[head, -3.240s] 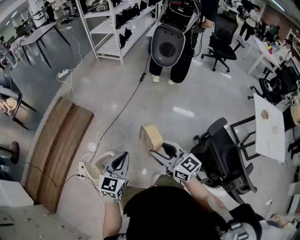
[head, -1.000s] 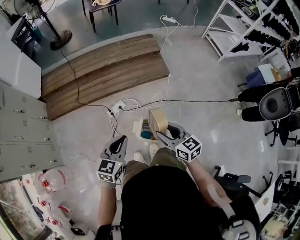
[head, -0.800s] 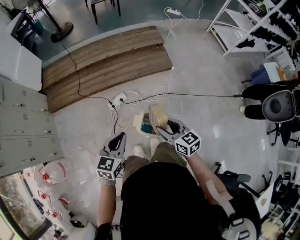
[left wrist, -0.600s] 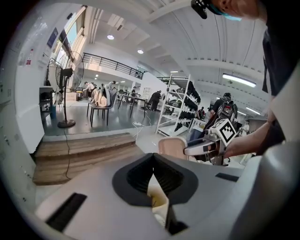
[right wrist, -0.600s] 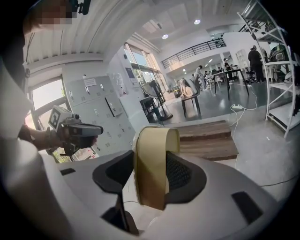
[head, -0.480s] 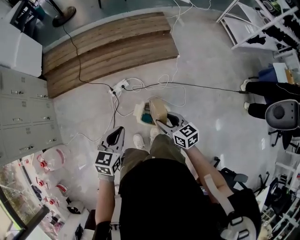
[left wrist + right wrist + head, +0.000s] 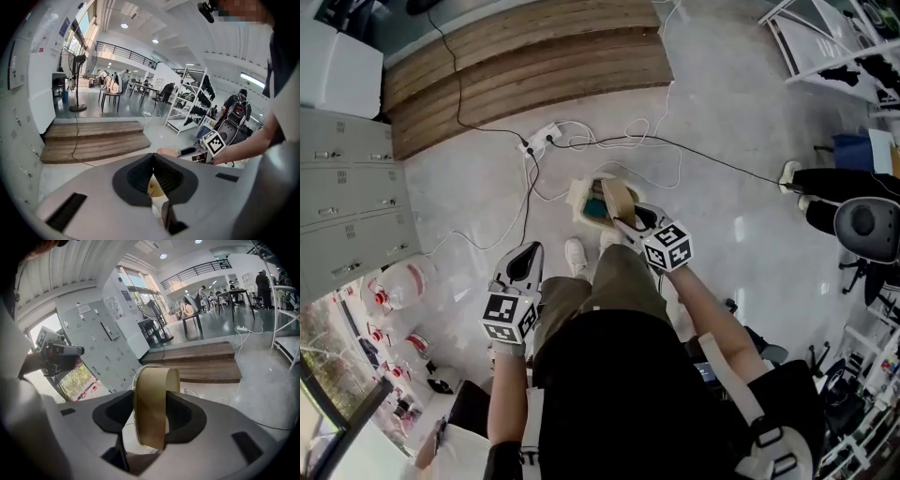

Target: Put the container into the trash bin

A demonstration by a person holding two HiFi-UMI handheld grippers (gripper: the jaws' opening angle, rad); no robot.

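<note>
Grey polished floor [image 7: 741,234], wooden steps [image 7: 525,52] beyond. Right claw [image 7: 626,219] clamps tan round container [image 7: 617,201] over small cream-lined trash bin [image 7: 579,199]. Left claw [image 7: 525,259] closed, empty, well apart.

2 grippers angled downward — left gripper [image 7: 532,251] jaws together, right gripper [image 7: 624,218] clamping the container [image 7: 615,195].

Pale, glossy floor [image 7: 741,234] in an open hall.
Wooden steps [image 7: 525,66] crossed the top; grey lockers [image 7: 347,206] stood left, cables [image 7: 581,141] trailing between.

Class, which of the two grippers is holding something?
The right gripper: a tan container sits clamped between its jaws, while the left gripper is shut on nothing.
</note>
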